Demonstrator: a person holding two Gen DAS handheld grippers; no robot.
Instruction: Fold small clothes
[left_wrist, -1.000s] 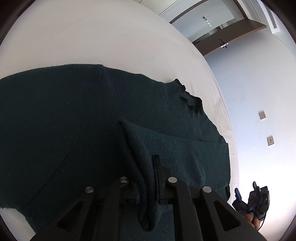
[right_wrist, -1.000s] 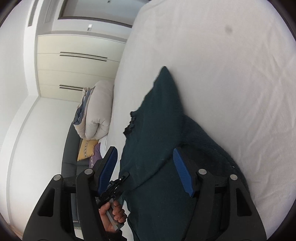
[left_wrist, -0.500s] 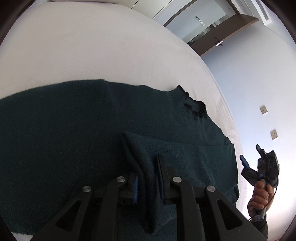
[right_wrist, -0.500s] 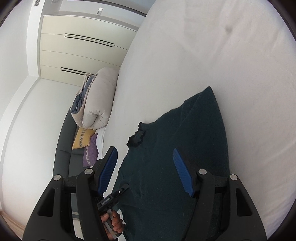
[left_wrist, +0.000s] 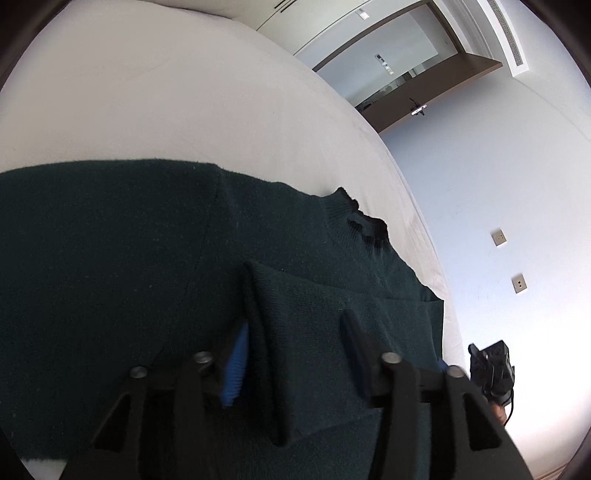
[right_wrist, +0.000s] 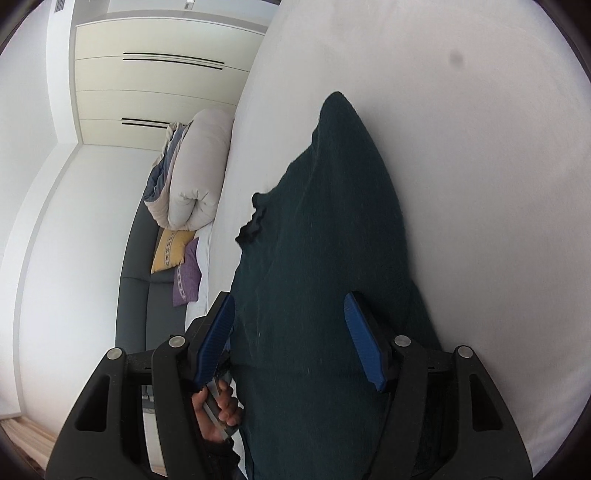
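Dark green sweater (left_wrist: 155, 258) spread flat on the white bed (left_wrist: 166, 92), collar at 2 o'clock. Left gripper (left_wrist: 295, 354) open wide around a folded sleeve (left_wrist: 332, 325), not squeezing. Right gripper (right_wrist: 291, 343) open wide over the sweater.

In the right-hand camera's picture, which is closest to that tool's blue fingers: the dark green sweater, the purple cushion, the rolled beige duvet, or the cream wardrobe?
From the right gripper, by the right wrist view:
1. Dark green knit sweater, lying between the open fingers.
2. Purple cushion, to the left on the grey sofa.
3. Rolled beige duvet, beyond the cushion.
4. Cream wardrobe, against the far wall.
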